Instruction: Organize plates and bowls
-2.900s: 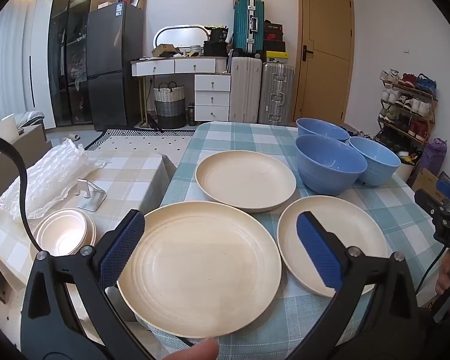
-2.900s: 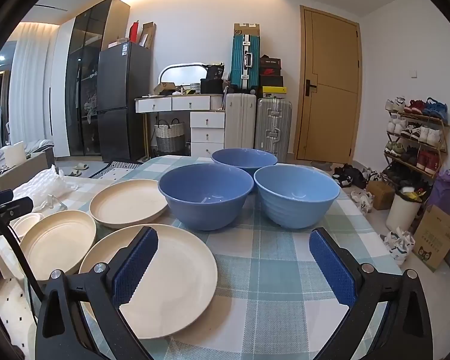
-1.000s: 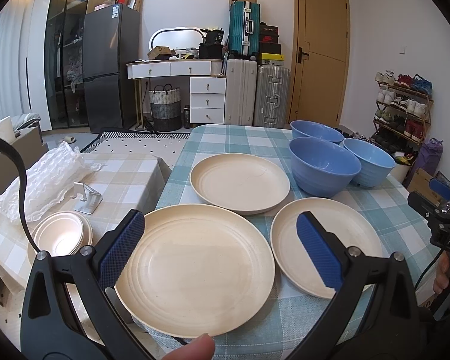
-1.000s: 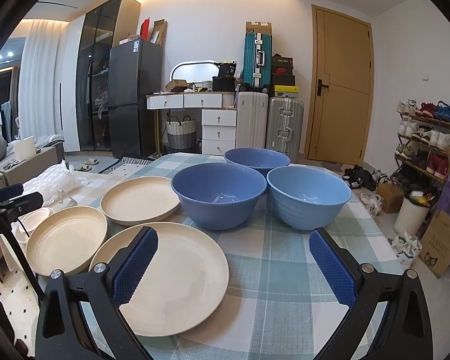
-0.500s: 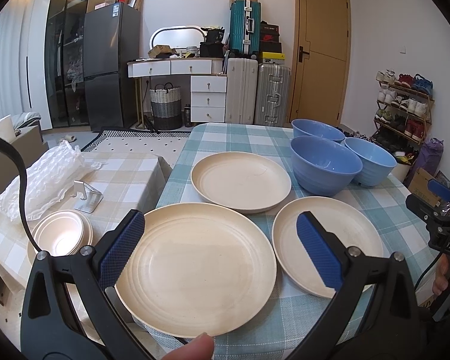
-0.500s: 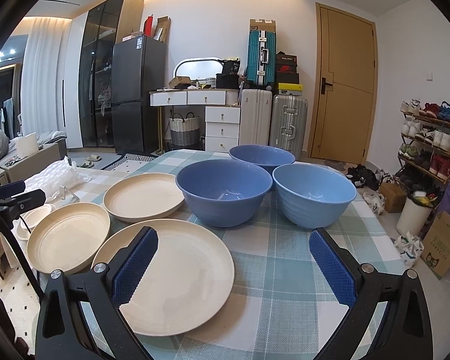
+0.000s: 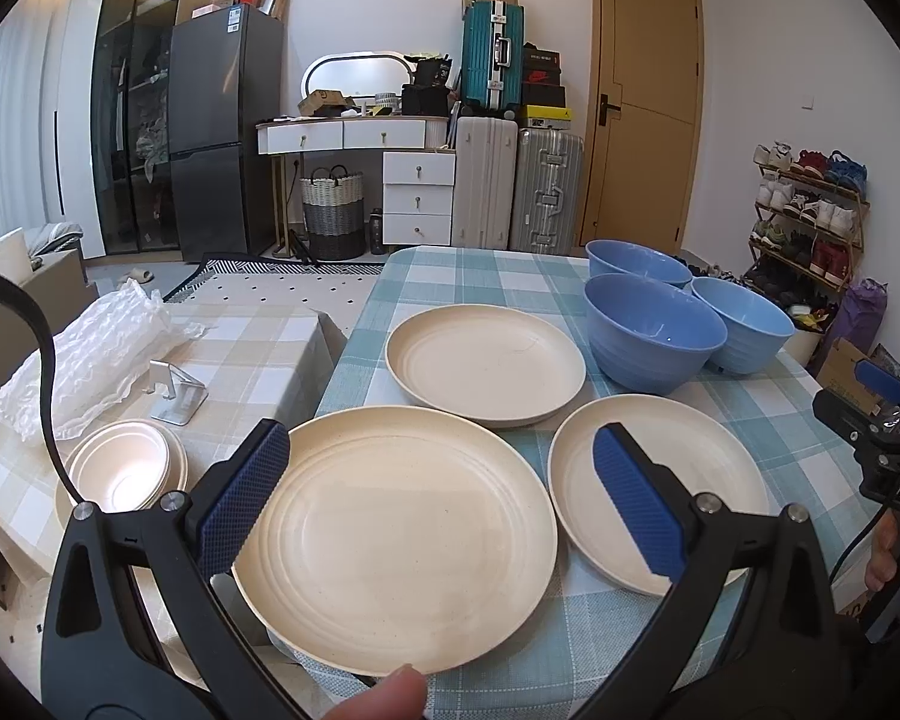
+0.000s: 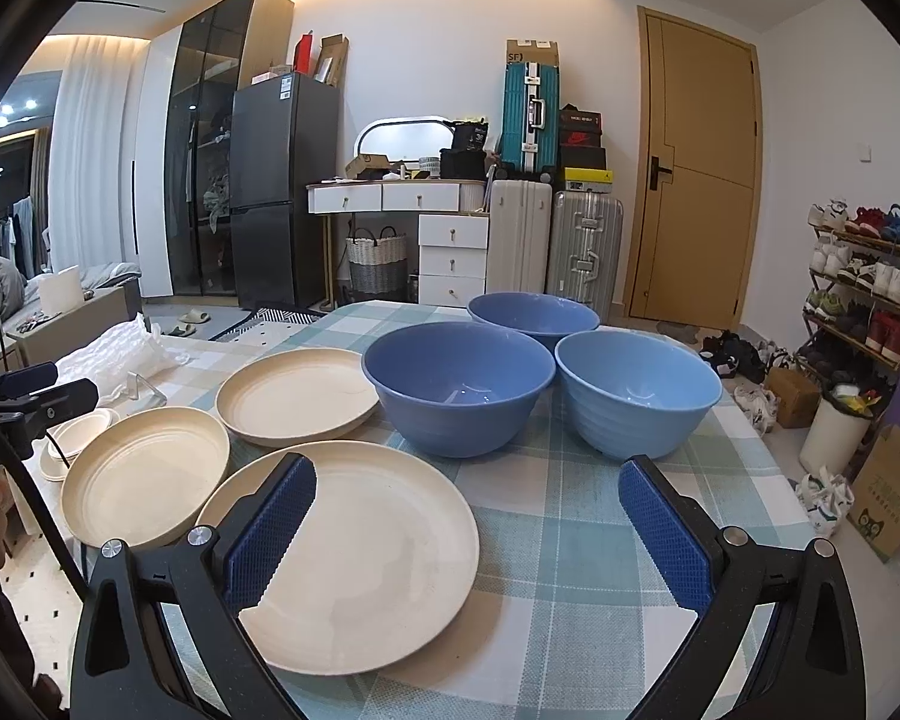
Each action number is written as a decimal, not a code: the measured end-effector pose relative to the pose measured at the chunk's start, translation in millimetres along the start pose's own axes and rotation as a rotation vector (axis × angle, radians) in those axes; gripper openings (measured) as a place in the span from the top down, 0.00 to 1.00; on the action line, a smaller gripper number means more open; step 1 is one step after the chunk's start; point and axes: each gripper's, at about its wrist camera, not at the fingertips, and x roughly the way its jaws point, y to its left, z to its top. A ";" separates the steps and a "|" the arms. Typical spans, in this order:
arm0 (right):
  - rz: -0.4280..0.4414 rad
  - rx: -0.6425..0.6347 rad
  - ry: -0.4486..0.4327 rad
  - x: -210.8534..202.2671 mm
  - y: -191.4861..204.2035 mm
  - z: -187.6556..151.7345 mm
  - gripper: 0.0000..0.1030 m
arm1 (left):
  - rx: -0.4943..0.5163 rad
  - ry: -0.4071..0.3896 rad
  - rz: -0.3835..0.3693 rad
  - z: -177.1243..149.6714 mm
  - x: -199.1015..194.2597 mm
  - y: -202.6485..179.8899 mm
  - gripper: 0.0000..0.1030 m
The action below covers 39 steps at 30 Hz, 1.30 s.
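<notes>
Both grippers point(image 7: 438, 504) point(image 8: 468, 531): black frames, blue textured pads, silver screws, black cable.

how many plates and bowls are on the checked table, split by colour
cream plates: 3 (near left, near right, far)
blue bowls: 3 (front, right, back)
total: 6

Bright, even indoor light; sharp focus, strong fisheye bending, dark corners.
</notes>
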 end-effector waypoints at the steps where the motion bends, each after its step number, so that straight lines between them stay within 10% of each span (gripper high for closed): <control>1: 0.003 -0.005 -0.003 0.7 1.5 1.3 0.00 | -0.001 0.000 -0.002 0.5 0.1 0.2 0.02; 23: 0.172 0.014 0.021 26.8 31.6 42.2 0.00 | 0.048 0.007 0.103 30.3 1.7 70.1 0.02; 39: 0.354 -0.088 0.138 78.4 87.6 106.5 0.00 | 0.074 0.085 0.025 67.3 45.3 111.7 0.02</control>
